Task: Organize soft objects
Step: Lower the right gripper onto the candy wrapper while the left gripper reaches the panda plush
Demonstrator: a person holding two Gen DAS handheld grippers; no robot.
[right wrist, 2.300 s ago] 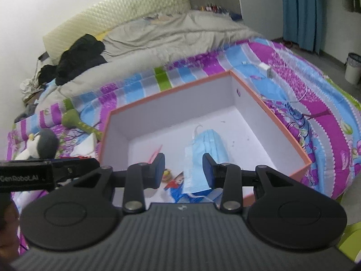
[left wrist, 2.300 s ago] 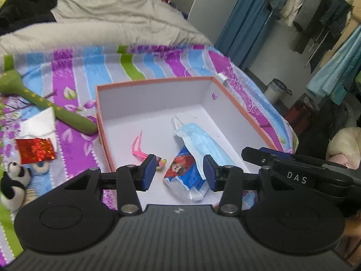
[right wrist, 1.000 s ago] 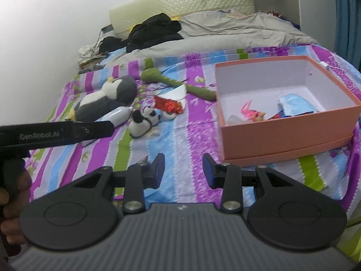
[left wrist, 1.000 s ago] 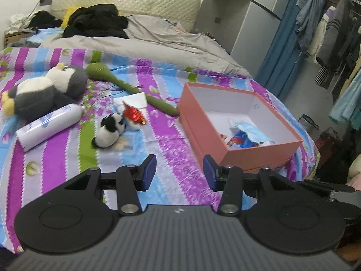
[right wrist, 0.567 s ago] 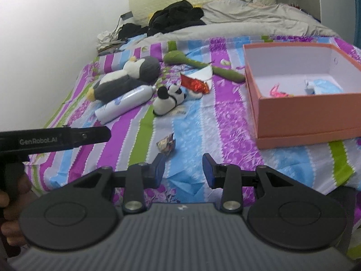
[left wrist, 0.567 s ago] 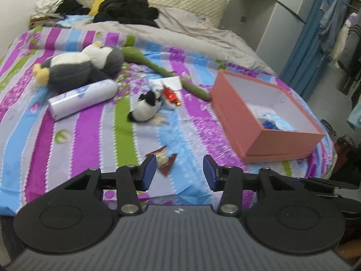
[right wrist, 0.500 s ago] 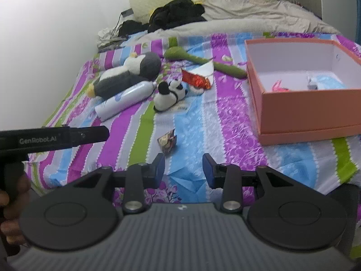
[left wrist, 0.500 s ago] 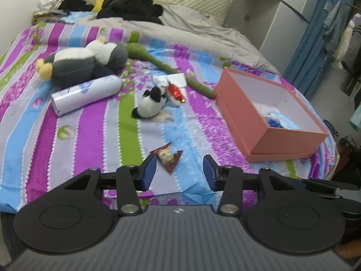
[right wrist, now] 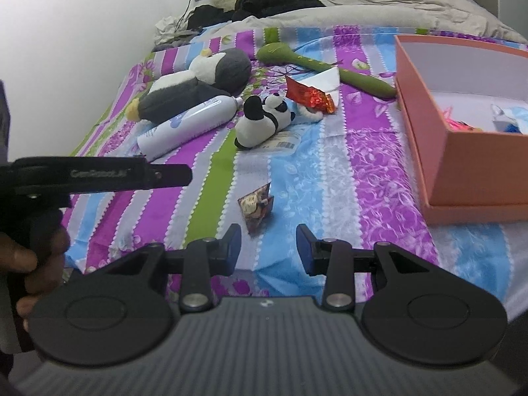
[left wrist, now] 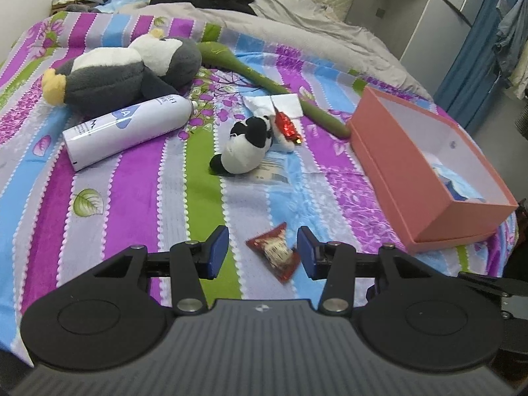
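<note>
The left gripper (left wrist: pixel 262 250) hangs with jaws apart and empty, a small red crinkled snack packet (left wrist: pixel 275 251) framed between its fingers on the striped bedspread (left wrist: pixel 132 198). The right gripper (right wrist: pixel 267 247), likewise parted and empty, sees that packet just ahead and alone shows the pink item (right wrist: pixel 453 122) inside the salmon cardboard box (right wrist: pixel 475 171) to its right.

Plush panda (left wrist: pixel 244 150), glossy foil snack packet (left wrist: pixel 275 250) (crinkled), matt cardboard box (left wrist: pixel 396 178).

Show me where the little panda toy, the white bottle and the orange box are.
Panda toy (left wrist: pixel 244 151): left wrist view, on its white belly.
White bottle (left wrist: pixel 128 128): left wrist view, middle of its side.
Orange box (right wrist: pixel 478 165): right wrist view, on its near outer wall.
</note>
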